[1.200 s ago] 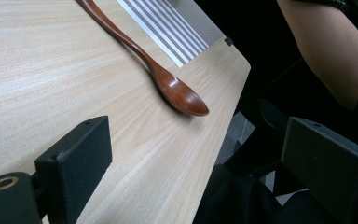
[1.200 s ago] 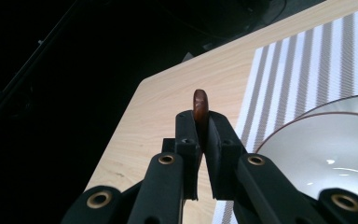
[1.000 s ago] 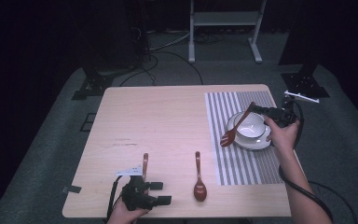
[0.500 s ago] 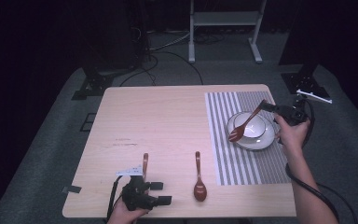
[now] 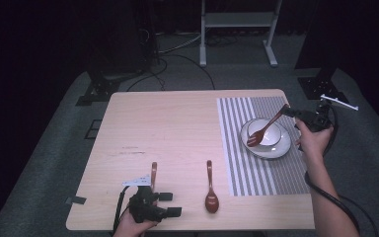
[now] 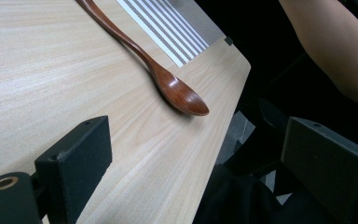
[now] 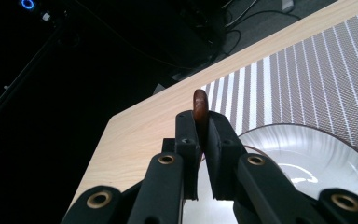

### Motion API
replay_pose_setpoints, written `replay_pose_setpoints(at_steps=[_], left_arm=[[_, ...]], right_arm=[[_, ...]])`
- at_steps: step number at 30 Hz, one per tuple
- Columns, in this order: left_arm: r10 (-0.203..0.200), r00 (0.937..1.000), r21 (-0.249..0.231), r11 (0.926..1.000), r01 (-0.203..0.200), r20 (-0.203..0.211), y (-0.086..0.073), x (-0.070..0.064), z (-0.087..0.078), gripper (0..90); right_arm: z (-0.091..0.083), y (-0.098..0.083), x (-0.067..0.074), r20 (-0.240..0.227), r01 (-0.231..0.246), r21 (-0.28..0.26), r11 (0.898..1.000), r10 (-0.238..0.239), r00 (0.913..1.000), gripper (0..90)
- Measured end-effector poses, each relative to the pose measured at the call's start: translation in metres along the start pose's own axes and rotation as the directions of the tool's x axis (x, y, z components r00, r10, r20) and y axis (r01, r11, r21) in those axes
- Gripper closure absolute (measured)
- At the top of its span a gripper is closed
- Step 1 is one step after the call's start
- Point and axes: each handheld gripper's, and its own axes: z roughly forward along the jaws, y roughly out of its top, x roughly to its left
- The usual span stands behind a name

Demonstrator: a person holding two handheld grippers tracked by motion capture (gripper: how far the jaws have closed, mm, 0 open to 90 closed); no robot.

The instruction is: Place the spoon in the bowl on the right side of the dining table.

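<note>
Now, by size, from the biggest thing down:
Worktop (image 5: 177, 128): pale wood, with a striped mat (image 5: 256, 163) on its right part.
Plate (image 5: 281, 148): white, on the mat, with a bowl (image 5: 271, 134) on it.
Right claw (image 5: 290, 110): closed on the handle end of a wooden fork (image 5: 266, 127), above the plate's far right rim.
Fork axis: slants from the claw down and left; its head hangs over the bowl.
Left claw (image 5: 170, 204): open and empty, at the near edge.
Spoon (image 5: 210, 190): flat on the worktop, bowl end toward the person, right of the left claw, so the left hand is nearer.
Second wooden handle (image 5: 153, 173): just beyond the left claw.
</note>
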Motion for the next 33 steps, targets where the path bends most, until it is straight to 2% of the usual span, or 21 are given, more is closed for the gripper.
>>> replay_pose_setpoints(at_steps=[12,19,24,26,33], left_arm=[[0.005,1.0,-0.002,1.0,-0.005,0.002,0.0,-0.001,0.001,7.1],[0.006,1.0,0.002,1.0,-0.006,0.002,0.0,-0.001,0.001,7.1],[0.007,1.0,0.005,1.0,-0.007,0.003,0.0,-0.001,0.002,7.1],[0.005,1.0,0.002,1.0,-0.005,0.003,0.0,-0.001,0.002,7.1],[0.006,1.0,0.0,1.0,-0.006,0.002,0.0,-0.001,0.001,7.2]], right_arm=[[-0.007,0.004,-0.005,0.019,-0.006,-0.037,0.999,0.006,0.9998,83.6],[-0.013,0.006,-0.012,0.029,-0.028,-0.067,0.997,0.03,0.9991,83.6],[-0.017,0.005,-0.018,0.048,-0.04,-0.096,0.995,0.045,0.9978,83.7],[-0.017,0.004,-0.02,0.07,-0.033,-0.096,0.995,0.04,0.9967,83.6],[-0.014,-0.001,-0.031,0.099,-0.047,-0.1,0.994,0.057,0.9934,83.6]])
